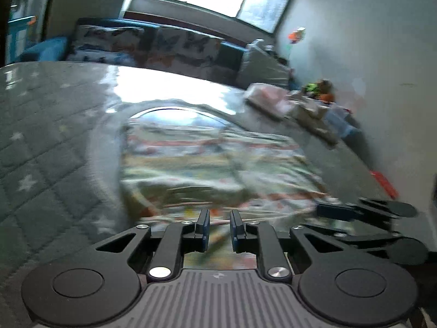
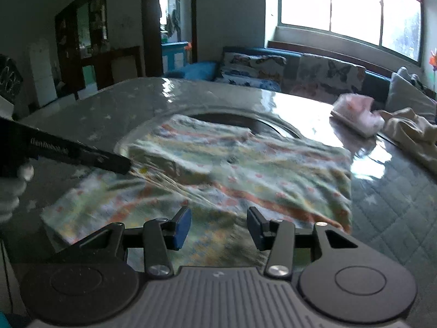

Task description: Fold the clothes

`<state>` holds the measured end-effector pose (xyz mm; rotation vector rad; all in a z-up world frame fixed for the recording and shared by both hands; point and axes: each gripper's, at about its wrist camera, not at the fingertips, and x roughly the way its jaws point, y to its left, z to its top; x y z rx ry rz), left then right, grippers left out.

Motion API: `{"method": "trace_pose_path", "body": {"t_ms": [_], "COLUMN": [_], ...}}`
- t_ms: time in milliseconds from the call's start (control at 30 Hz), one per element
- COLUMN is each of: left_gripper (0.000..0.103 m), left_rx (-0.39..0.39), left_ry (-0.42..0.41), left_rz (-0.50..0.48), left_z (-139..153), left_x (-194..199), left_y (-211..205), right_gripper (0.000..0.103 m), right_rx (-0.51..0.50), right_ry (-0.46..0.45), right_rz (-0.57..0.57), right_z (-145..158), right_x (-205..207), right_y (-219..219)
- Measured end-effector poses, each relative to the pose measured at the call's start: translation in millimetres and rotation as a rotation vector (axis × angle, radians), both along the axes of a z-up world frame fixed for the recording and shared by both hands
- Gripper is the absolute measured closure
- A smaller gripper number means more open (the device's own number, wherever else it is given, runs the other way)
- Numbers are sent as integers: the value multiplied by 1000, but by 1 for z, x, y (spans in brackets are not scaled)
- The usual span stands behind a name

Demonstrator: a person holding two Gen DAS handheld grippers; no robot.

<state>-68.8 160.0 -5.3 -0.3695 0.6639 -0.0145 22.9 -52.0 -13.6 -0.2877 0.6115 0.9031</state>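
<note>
A patterned garment (image 1: 207, 164) in green, orange and white lies partly folded on the table, with one flap lapped over its middle (image 2: 245, 175). My left gripper (image 1: 220, 227) hovers low over the garment's near edge. Its jaws stand a narrow gap apart, and cloth shows through that gap. In the right wrist view the left gripper (image 2: 127, 166) reaches in from the left to the garment's folded corner, held by a white-gloved hand (image 2: 11, 188). My right gripper (image 2: 218, 228) is wide open above the near hem, holding nothing. It also shows side-on in the left wrist view (image 1: 327, 210).
The table (image 2: 396, 213) has a grey quilted star cover under a glossy sheet, with a round glass turntable (image 2: 245, 120) beneath the garment. A folded pink cloth (image 2: 357, 114) and a beige garment (image 2: 409, 131) lie at the far right. A butterfly-print sofa (image 2: 314, 73) stands behind.
</note>
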Motion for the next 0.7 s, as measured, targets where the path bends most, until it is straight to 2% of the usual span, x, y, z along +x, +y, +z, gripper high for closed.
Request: {"method": "trace_pose_path", "body": {"t_ms": [100, 267, 500, 700], "left_gripper": [86, 86, 84, 84], "left_rx": [33, 39, 28, 41], "left_ry": [27, 52, 47, 51], "left_rz": [-24, 5, 18, 15], "left_z": [-6, -17, -20, -15], "left_x": [7, 10, 10, 5], "left_y": [-12, -9, -3, -5], "right_gripper": [57, 57, 58, 57], "right_rx": [3, -20, -72, -63], "right_ry": [-8, -17, -45, -57], "right_rz": [36, 45, -67, -8], "right_z": [-1, -12, -17, -6], "right_x": [-1, 2, 14, -4], "right_y": [13, 28, 4, -6]}}
